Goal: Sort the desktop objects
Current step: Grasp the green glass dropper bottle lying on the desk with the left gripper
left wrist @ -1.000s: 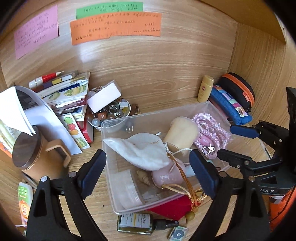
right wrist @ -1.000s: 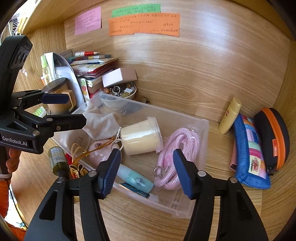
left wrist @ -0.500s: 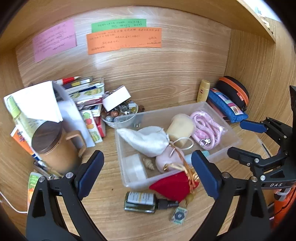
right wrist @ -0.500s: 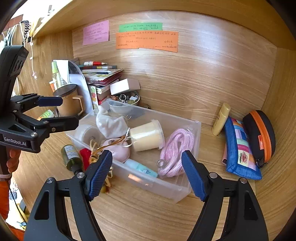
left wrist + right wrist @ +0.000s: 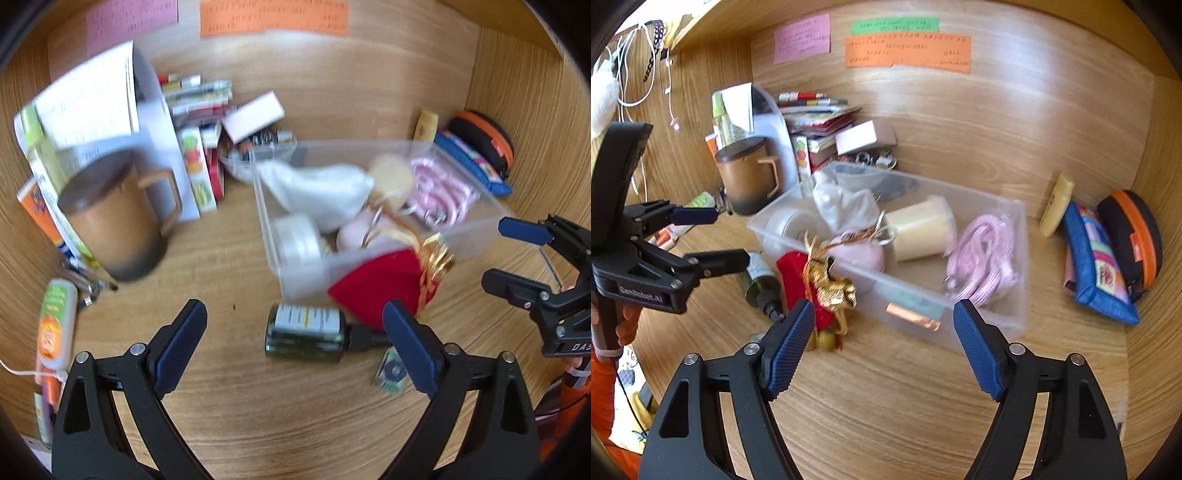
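Note:
A clear plastic bin (image 5: 476,236) (image 5: 1015,314) on the wooden desk holds a white cloth (image 5: 317,184), a cream jar (image 5: 919,229), a pink rope (image 5: 986,251), a round white case (image 5: 297,238) and a pink pouch (image 5: 858,254). A red pouch with gold tassel (image 5: 380,288) (image 5: 798,273) hangs over its front edge. A dark green bottle (image 5: 306,332) (image 5: 761,284) lies on the desk before it. My left gripper (image 5: 291,345) is open and empty just in front of the bottle. My right gripper (image 5: 882,341) is open and empty before the bin.
A brown mug (image 5: 114,225) stands left, with books (image 5: 199,110), a white box (image 5: 255,116) and a bowl of trinkets behind. A yellow tube (image 5: 1056,205), blue pouch (image 5: 1097,269) and black-orange case (image 5: 1134,240) lie at right. A small packet (image 5: 391,373) lies by the bottle.
Both grippers have pulled back from the bin and stay open. The left view has swung left and down, so the bottle and mug now sit nearer its centre.

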`<state>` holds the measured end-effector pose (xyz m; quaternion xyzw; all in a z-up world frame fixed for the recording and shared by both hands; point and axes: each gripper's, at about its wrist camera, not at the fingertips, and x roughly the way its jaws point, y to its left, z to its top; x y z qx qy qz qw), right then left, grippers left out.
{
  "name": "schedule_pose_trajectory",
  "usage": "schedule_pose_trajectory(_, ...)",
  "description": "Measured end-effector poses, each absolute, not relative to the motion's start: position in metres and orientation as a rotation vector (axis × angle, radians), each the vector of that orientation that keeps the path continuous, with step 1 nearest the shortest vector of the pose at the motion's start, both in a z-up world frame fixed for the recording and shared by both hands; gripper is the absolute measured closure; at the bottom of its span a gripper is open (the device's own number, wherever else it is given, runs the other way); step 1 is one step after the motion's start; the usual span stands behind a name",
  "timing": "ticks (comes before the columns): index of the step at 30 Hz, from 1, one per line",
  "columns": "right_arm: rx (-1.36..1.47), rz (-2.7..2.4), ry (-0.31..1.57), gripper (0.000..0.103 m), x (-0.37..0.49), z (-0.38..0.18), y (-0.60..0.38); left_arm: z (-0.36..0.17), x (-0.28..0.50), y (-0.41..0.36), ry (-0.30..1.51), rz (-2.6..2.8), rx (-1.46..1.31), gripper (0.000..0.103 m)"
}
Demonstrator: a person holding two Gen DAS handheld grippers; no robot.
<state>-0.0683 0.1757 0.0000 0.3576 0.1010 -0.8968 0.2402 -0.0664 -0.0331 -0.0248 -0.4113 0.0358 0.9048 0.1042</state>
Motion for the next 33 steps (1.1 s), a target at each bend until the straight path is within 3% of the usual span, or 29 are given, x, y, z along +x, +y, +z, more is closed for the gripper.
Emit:
schedule_pose_trajectory(19,1.162,-2.293,0.228,0.029,-0.074,-0.056,0.136,-0.064,-0.070,-0.038,0.094,2.620,-1.252,0.006)
schedule_pose_trajectory(29,1.191,-2.209,0.146,0.049,-0.082,-0.059,0.135,-0.065,-0.073,-0.038,0.073,2.630,-1.214,0.008)
schedule_pose_trajectory(33,1.182,-2.204,0.150,0.051,-0.082,-0.059,0.131,-0.067,-0.077,-0.040,0.009,2.595,-1.238,0.020)
